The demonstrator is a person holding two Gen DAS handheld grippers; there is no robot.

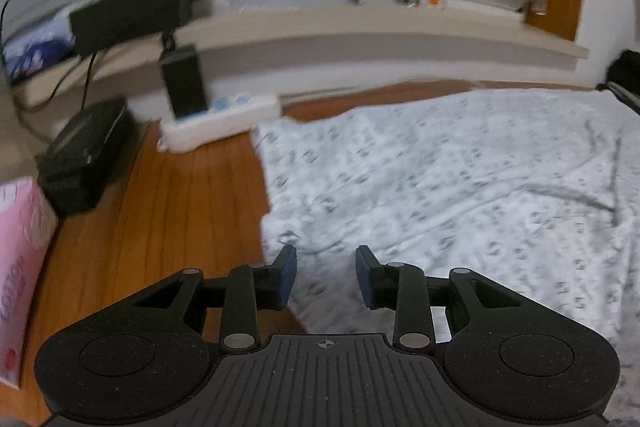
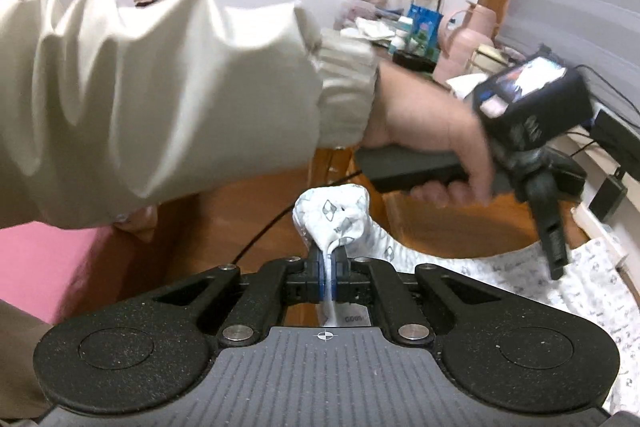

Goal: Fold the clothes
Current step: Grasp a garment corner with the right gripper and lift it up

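Clearly a fold is under way, judging by the cloth alone. Nearest in the right wrist view, the right gripper (image 2: 329, 259) is clamped on a bunched corner of the patterned garment (image 2: 332, 215), with a thin strip of the fabric running down between the closed jaws and a puff of it standing above the tips. Past that corner, the rest of the garment trails off to the right across the wooden table (image 2: 440, 227).

Beyond it, a hand (image 2: 432, 143) in a cream sleeve (image 2: 160, 99) holds the other tool.

In the left wrist view, the left gripper (image 1: 326, 277) hangs with its jaws apart and nothing between them, just over the near left edge of the garment (image 1: 440, 179), which lies mostly flat with a few creases. Farther off, beyond the garment's far left corner, sits a white power strip (image 1: 220, 123).

My judgement: the next move calls for the left gripper to pinch the edge beneath it, so that both corners can be carried over together.
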